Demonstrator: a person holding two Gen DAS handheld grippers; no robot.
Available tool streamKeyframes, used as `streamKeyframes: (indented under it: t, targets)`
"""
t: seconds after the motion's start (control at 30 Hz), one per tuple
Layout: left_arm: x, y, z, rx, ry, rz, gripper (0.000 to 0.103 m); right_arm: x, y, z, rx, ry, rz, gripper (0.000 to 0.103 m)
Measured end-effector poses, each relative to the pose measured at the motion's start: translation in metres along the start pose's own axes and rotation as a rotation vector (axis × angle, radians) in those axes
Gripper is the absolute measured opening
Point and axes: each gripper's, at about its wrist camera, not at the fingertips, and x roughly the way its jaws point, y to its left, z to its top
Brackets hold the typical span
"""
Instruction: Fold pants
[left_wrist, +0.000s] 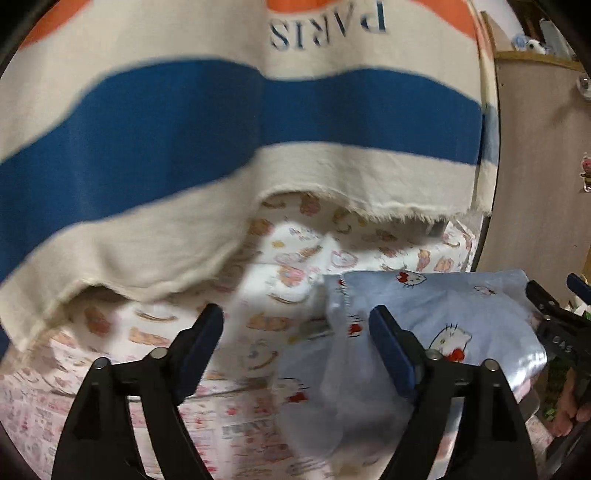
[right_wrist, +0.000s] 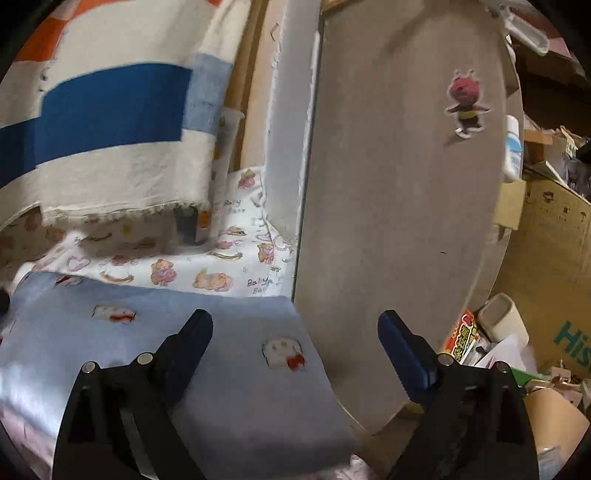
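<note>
The pale-blue pants (right_wrist: 207, 369) are seen lying flat on the printed bed sheet (right_wrist: 236, 258). Both the left gripper (left_wrist: 295, 325) and right gripper (right_wrist: 295, 332) are held released, jaws empty. The fabric is judged soft, light and limp; corners or hems are best pinched.

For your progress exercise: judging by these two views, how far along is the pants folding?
Done: the light blue pants lie flat in a folded stack on the printed sheet. In hand: nothing; the left gripper and right gripper are both open above the fabric. Left: perhaps one more fold or some smoothing; the views cannot settle that.
</note>
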Motion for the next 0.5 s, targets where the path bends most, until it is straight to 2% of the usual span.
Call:
streamKeyframes:
  t: [0.03, 0.07, 0.13, 0.23, 0.3, 0.4, 0.5]
  targets:
    - [-0.008, 0.003, -0.001, 0.011, -0.022, 0.01, 0.092, -0.006, -0.002, -0.001, 0.006, -0.004, 0.016, 0.092]
    - [-0.015, 0.006, -0.003, 0.023, -0.042, 0.02, 0.094, -0.013, -0.003, 0.0, 0.016, -0.013, 0.027, 0.092]
    - [-0.032, 0.014, -0.009, 0.047, -0.08, 0.035, 0.095, -0.027, -0.004, 0.0, 0.038, -0.039, 0.033, 0.092]
    - [-0.058, 0.03, -0.019, 0.052, -0.132, 0.038, 0.1, -0.06, 0.003, -0.002, 0.048, -0.109, 0.09, 0.102]
    - [-0.074, 0.043, -0.026, 0.027, -0.166, 0.01, 0.102, -0.082, 0.014, -0.008, 0.028, -0.167, 0.128, 0.102]
    - [-0.098, 0.062, -0.038, 0.015, -0.213, -0.035, 0.102, -0.106, 0.028, -0.02, 0.042, -0.205, 0.211, 0.102]
    - [-0.114, 0.075, -0.054, 0.022, -0.261, -0.016, 0.102, -0.124, 0.039, -0.041, 0.102, -0.211, 0.288, 0.102]
